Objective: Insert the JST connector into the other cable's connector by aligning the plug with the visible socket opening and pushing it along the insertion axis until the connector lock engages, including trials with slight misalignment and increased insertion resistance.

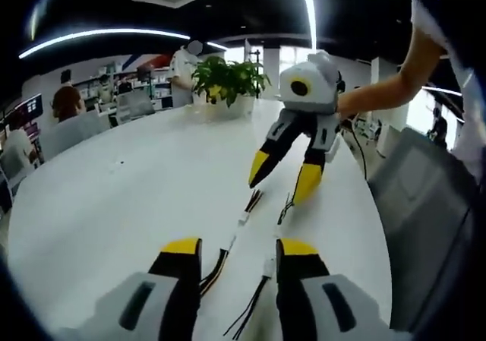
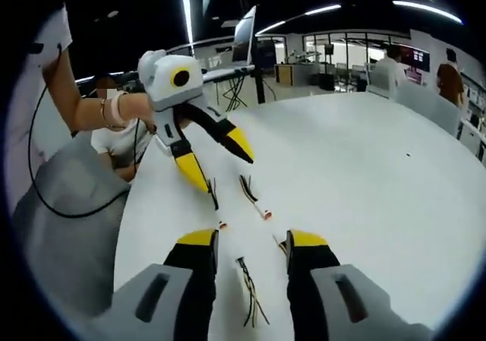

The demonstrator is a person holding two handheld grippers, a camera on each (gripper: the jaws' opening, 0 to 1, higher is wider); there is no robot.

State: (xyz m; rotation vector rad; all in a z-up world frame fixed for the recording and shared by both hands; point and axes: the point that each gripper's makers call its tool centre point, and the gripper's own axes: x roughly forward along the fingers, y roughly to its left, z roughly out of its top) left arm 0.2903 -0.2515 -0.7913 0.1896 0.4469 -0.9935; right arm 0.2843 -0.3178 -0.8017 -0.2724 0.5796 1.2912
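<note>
Two short wired cables with small white JST connectors (image 1: 244, 218) lie apart and unmated on the white round worktop (image 1: 114, 204); judged so, insertion has not begun. The left gripper (image 1: 239, 251) stands wide open, empty, cables between its fingers toward 12 o'clock. The right gripper (image 2: 253, 242) likewise gapes empty, connectors just ahead at 12 o'clock.

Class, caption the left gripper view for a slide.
Open yellow-tipped tongs hover over two thin wired cables on a round white table.

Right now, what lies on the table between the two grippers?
In the left gripper view, two wire harnesses with white JST connectors lie on the white table between the left gripper and right gripper.
</note>
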